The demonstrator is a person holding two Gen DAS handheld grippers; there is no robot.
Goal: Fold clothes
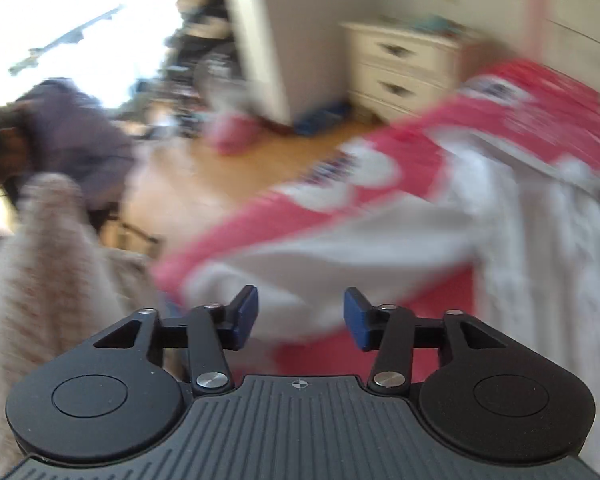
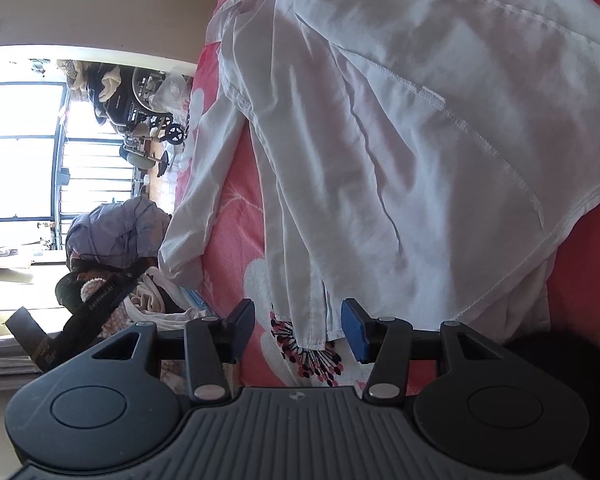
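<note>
Pink bedspread (image 2: 228, 240) carries a white shirt (image 2: 380, 140). Both my left gripper (image 1: 300, 316) and right gripper (image 2: 298, 330) stand half open, gripping nothing; shirt hem lies between the right jaws.

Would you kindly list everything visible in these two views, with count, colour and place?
shirt: one, white, spread on the bedspread, hem corner between the right fingers
bedspread: one, pink with white flowers, under the shirt
dresser: one, cream, against the far wall
clothes pile: one, purple-grey on top, beside the bed
knit cloth: one, beige, left edge, blurred
window: one, bright, barred, far side
floor: wooden, between bed and dresser
left gripper: one, black, blue fingers apart, nothing between
right gripper: one, black, blue fingers apart, not pressing the hem
</note>
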